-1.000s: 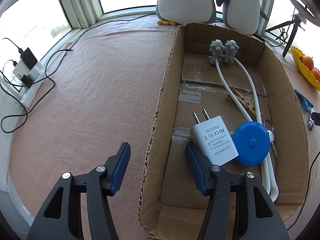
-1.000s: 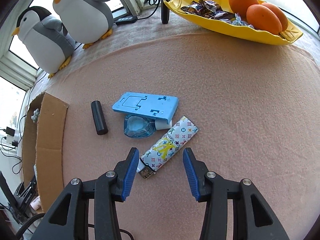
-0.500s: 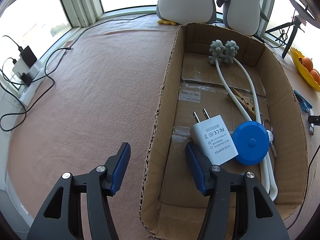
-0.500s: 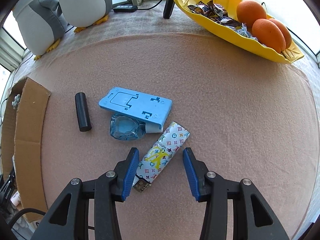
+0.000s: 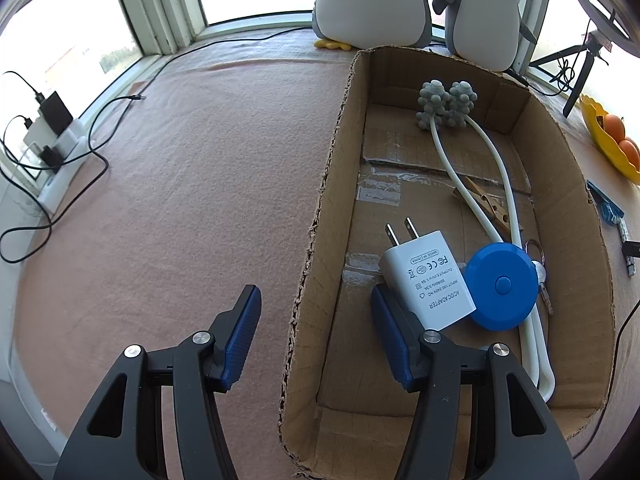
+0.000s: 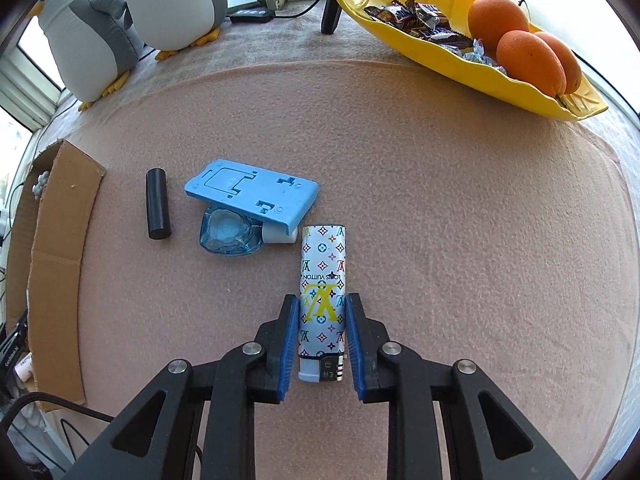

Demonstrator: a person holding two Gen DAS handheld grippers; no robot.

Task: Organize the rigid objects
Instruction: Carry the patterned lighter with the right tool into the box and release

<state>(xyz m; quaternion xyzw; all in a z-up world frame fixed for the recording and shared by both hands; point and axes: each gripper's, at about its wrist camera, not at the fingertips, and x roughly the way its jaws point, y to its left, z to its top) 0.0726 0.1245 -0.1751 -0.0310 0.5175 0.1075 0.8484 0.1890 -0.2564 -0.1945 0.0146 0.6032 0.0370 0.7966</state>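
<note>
In the left wrist view, the cardboard box [image 5: 568, 184] is being straddled at its near wall by the left gripper [image 5: 316, 316], jaws wide and empty.

In the right wrist view, the patterned lighter [image 6: 323, 300], its long axis running straight ahead, is being clamped between the right gripper [image 6: 322, 322], whose jaws have just been closing; the box is lying far left.

Glass bottle [image 6: 230, 236] half hidden under blue stand [image 6: 256, 196]; keys [image 5: 540, 272] mostly covered

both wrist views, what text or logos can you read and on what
"MADE IN CHINA", "AC/DC ADAPTER" and an FC mark: white charger in the cardboard box.
Charger's input/output lines: too small to read.
"LOUIS VUITTON" and a yellow "LV": patterned lighter.
Candy wrappers in the yellow tray: unreadable.
</note>
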